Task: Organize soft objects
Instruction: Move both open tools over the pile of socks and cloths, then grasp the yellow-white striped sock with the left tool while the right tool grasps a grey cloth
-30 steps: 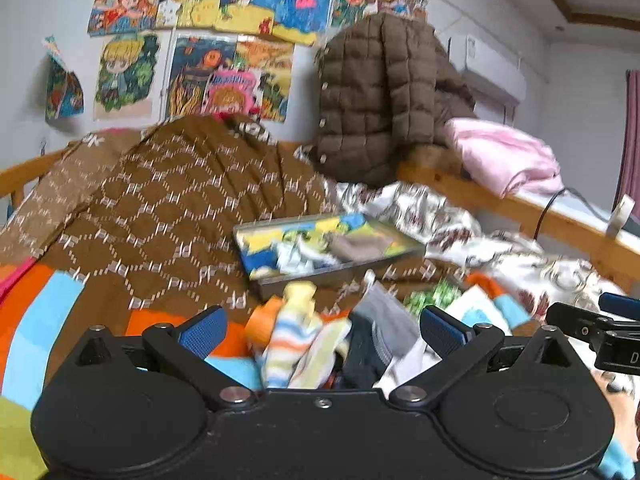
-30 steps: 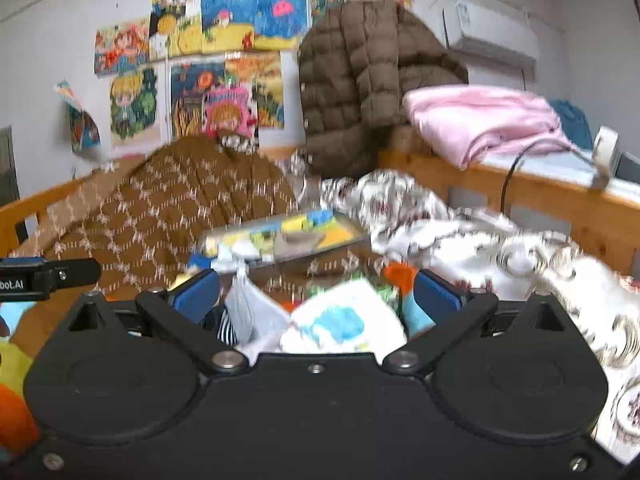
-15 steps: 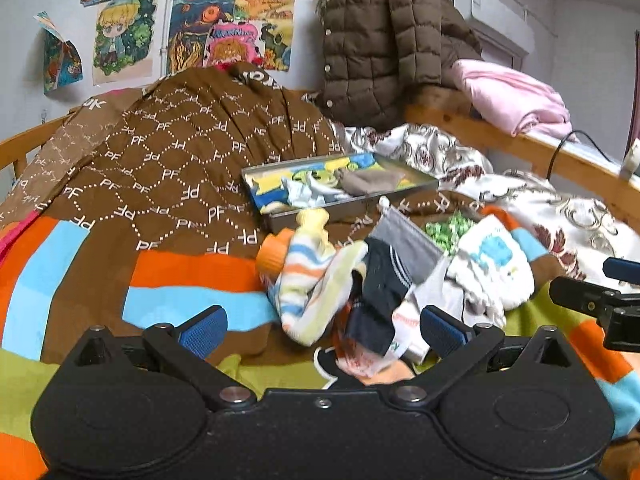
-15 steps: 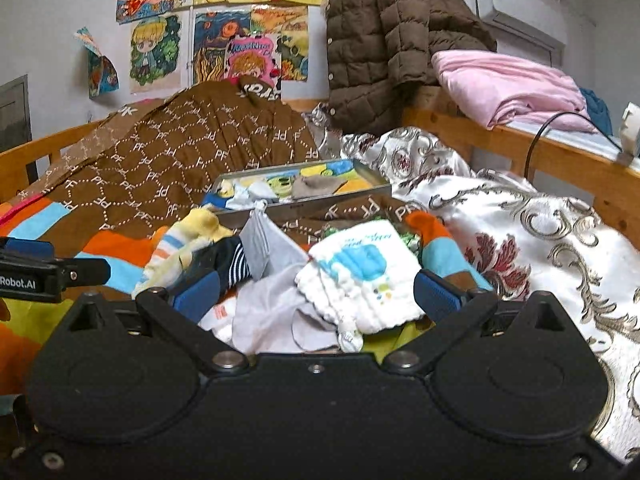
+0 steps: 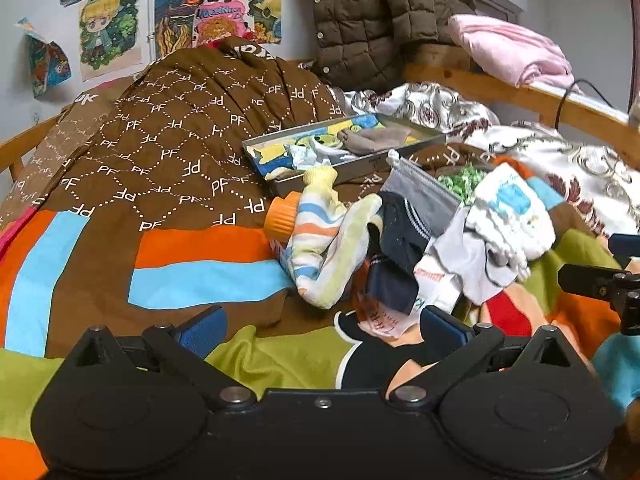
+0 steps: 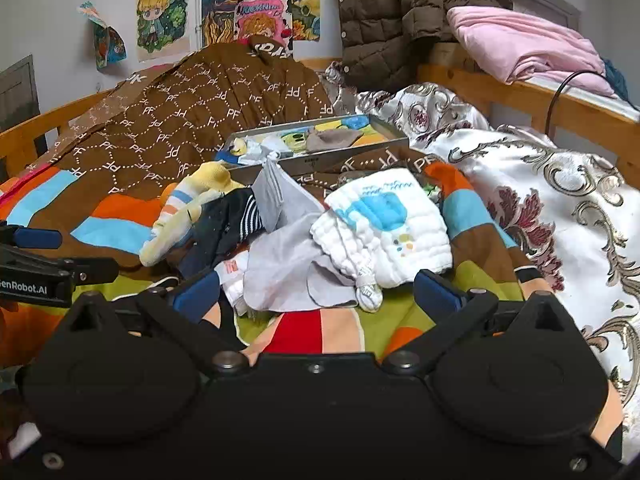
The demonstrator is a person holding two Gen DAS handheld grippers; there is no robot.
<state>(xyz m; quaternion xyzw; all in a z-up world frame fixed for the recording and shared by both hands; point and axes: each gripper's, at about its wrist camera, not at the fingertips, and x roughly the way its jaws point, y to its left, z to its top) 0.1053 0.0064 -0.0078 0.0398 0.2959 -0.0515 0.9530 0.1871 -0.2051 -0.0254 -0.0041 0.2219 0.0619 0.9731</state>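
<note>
A heap of small soft items lies on the bed: a striped yellow sock (image 5: 332,240) (image 6: 184,212), a dark navy sock (image 5: 400,236) (image 6: 224,224), a grey cloth (image 6: 296,272) and a white cloth with a blue print (image 5: 508,216) (image 6: 384,228). Behind the heap a metal tin (image 5: 344,148) (image 6: 316,144) holds a grey-brown sock and other bits. My left gripper (image 5: 322,328) is open, just short of the heap's near edge. My right gripper (image 6: 316,292) is open too, its fingers flanking the grey and white cloths from the front.
A colourful striped blanket (image 5: 200,280) covers the bed, with a brown quilt (image 5: 180,140) piled behind. A white patterned quilt (image 6: 560,208) lies at the right. A brown jacket (image 6: 400,20) and pink bedding (image 6: 528,44) rest on the wooden rail behind.
Both grippers have tilted down and drawn back, so the heap now shows in full beyond the fingertips. Both stay open.
</note>
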